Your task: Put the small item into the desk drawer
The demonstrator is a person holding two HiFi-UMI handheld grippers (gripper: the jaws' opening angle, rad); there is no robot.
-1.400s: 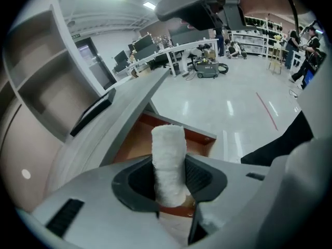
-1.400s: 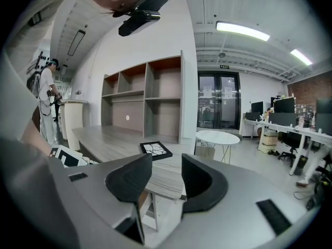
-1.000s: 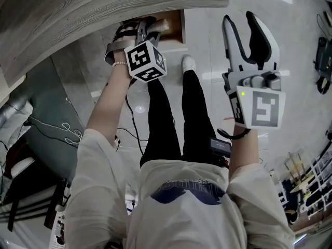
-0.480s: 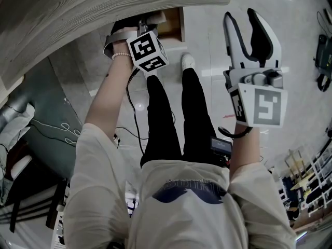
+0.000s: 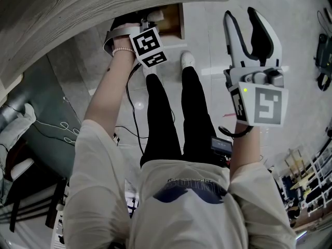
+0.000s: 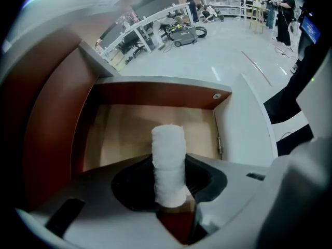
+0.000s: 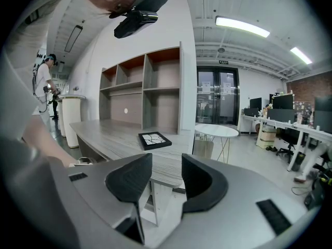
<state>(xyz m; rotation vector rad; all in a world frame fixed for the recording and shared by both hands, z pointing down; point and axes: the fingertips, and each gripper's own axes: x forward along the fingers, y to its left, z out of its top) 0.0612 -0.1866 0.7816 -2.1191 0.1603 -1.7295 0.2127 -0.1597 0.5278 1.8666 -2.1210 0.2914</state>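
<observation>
Roll [image 6: 168, 154] upright in left hand-held gripper [image 6: 171, 184], above open drawer [image 6: 155, 93].

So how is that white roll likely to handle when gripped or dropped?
Likely soft and light: the roll looks fuzzy and layered, like gauze. The left gripper pinches it without obvious crushing. It is cylindrical, so it may roll on the drawer floor.

We see a white, fibrous roll [image 6: 168, 162] between the left gripper's [image 6: 168, 176] 2 black pads [image 6: 132, 188], beyond its jaws a drawer [image 6: 127, 134] with pale wood floor and red-brown walls, a grey wood-grain desk [image 5: 78, 14], and black-and-white square markers on the pale grey right gripper [image 5: 241, 15].
</observation>
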